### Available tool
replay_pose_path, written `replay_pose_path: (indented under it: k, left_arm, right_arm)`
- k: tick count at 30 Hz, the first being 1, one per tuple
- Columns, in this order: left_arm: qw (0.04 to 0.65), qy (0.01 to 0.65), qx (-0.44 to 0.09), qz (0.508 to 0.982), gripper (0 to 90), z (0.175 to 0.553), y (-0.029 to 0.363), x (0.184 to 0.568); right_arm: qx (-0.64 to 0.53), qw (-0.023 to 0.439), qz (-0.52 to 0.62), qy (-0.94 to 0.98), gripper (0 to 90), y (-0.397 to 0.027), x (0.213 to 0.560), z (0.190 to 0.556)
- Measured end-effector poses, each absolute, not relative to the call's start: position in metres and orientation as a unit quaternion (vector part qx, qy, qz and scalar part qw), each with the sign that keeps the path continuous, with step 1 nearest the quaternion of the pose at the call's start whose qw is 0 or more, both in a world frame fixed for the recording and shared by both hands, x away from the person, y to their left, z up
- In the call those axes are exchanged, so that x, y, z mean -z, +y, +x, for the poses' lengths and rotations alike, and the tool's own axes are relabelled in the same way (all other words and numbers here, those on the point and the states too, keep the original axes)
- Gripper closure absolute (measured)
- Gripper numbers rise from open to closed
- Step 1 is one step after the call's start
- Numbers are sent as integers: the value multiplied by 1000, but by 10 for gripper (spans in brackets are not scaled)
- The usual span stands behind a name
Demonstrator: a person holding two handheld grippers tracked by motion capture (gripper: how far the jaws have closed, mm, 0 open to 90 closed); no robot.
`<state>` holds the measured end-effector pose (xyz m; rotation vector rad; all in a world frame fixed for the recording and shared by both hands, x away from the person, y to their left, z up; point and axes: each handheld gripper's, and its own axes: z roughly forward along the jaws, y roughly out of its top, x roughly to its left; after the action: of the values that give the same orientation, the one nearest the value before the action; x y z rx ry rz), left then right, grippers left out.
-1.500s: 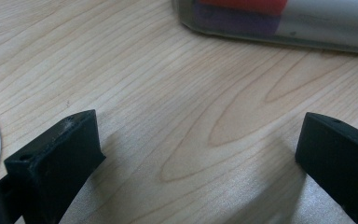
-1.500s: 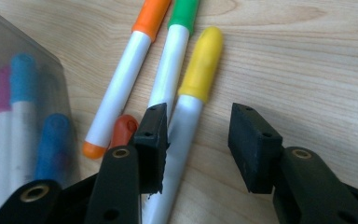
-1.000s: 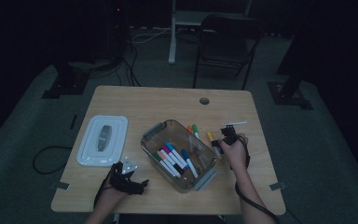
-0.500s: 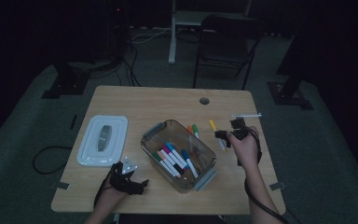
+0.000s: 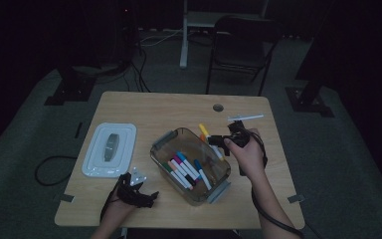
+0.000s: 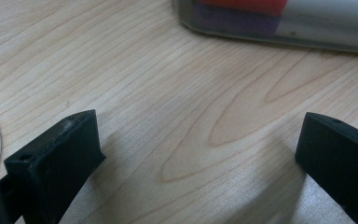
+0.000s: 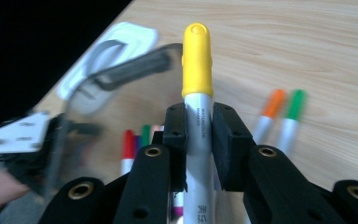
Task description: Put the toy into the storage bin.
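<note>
I'm clamping the yellow marker (image 7: 197, 93) in my right gripper (image 7: 198, 140) above the wooden table (image 5: 144, 107); my left gripper (image 6: 191, 154) is sitting apart; the room is lying dark.

One printed label can be read, on the white barrel of the yellow-capped marker (image 7: 196, 116). Running lengthwise along the barrel just below the cap, small dark capitals spell "WATERCOLOR MARKER". Lower on the same barrel there are a few more small printed characters, too blurred to make out.
</note>
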<state>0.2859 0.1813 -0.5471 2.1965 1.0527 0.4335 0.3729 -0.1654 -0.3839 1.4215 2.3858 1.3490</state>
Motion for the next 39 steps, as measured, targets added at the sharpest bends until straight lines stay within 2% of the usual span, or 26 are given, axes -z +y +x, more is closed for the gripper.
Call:
replay_pose_path:
  k: [10,19,28,39]
  left_arm:
    - [327,401,-165,839,7,286,181,547]
    - [328,402,-165,839,7,286,181,547]
    - [328,402,-165,839,7,286,181,547]
    - [328,402,-166,839,7,286,181,547]
  right_arm:
    - [-426,-22,404,809,762,-115,387,364]
    - [-402,-39,380,832,762,-86,400,361]
    - [-350,-65,374,857,762,-56,432,368]
    - [-283,-74,375,880,761,-34,461,372]
